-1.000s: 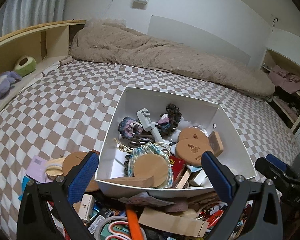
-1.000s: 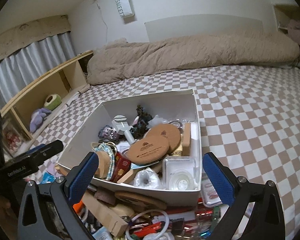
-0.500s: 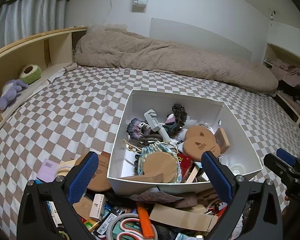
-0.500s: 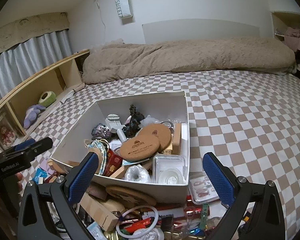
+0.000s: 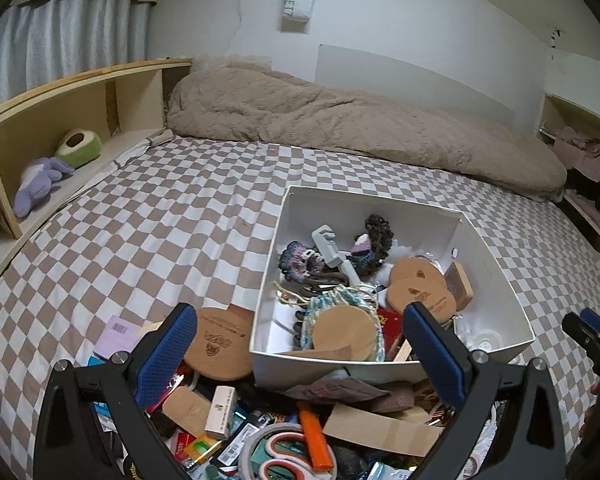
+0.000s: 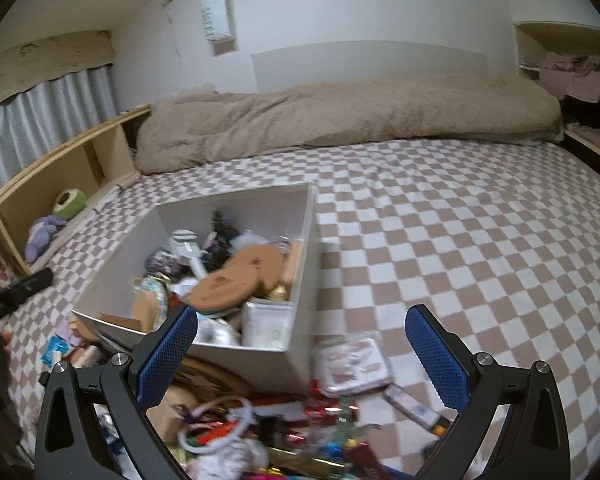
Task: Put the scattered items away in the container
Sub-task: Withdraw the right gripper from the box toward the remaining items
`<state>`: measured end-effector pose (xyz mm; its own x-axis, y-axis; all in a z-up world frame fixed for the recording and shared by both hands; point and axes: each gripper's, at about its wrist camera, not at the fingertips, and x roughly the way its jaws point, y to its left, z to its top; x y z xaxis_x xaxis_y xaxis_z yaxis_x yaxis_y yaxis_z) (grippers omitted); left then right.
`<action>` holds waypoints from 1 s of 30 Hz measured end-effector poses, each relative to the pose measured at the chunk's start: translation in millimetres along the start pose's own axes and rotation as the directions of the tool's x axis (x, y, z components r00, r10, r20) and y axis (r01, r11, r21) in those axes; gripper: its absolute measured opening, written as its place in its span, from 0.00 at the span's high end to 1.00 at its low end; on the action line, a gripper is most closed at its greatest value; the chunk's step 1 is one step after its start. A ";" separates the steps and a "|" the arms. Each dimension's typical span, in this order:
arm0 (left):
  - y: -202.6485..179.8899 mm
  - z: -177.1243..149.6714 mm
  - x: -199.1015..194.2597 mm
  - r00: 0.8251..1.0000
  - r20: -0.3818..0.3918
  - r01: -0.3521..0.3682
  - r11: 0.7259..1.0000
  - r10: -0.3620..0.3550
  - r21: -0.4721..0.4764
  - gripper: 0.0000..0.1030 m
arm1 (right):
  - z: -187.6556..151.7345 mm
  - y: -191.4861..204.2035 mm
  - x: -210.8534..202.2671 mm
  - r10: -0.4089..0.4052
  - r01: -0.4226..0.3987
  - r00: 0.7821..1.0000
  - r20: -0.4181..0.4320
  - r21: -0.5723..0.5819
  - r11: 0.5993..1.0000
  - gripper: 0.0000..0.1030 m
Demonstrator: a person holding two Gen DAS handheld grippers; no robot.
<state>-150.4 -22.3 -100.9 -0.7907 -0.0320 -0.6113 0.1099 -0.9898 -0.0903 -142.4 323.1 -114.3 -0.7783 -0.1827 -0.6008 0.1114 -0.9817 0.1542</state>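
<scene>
A white box [image 5: 500, 288] sits on the checkered bed, holding wooden discs [image 5: 422, 294], crochet pieces and other small things. It also shows in the right wrist view [image 6: 300, 344]. A heap of scattered items lies in front of it: a wooden disc [image 5: 216, 344], orange-handled scissors [image 5: 300, 452], a cardboard strip [image 5: 380, 426], a small white box [image 5: 221, 406]. My left gripper [image 5: 300, 360] is open and empty above the heap. My right gripper [image 6: 302, 358] is open and empty by the box's right corner, above a clear packet [image 6: 352, 362] and a white ring [image 6: 220, 424].
A rolled beige blanket [image 5: 340, 120] lies at the bed's far end. A wooden shelf [image 5: 60, 120] at the left holds a purple plush [image 5: 40, 184] and a green toy [image 5: 78, 146]. Bare checkered sheet [image 6: 480, 240] spreads right of the box.
Both grippers have pulled back and risen from the box. The right gripper has also swung to the right, and its view is blurred. Both stay open.
</scene>
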 end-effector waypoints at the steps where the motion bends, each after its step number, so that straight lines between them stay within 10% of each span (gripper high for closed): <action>1: 2.1 -0.4 0.2 1.000 -0.001 -0.005 1.000 0.005 -0.001 0.00 | -1.2 -5.2 -0.6 -0.013 0.013 1.000 -0.001 0.002 1.000 0.00; 30: 79.3 -24.9 7.3 0.992 -0.115 -0.066 0.983 0.047 -0.169 0.00 | -57.9 -143.6 12.7 -0.190 0.248 0.960 -0.208 0.308 0.919 0.00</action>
<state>-132.4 -97.6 -132.1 -0.7101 -0.0625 -0.7013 0.2623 -0.9479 -0.1811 -132.4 458.6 -189.5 -0.6392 -0.0001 -0.7691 -0.2811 -0.9308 0.2338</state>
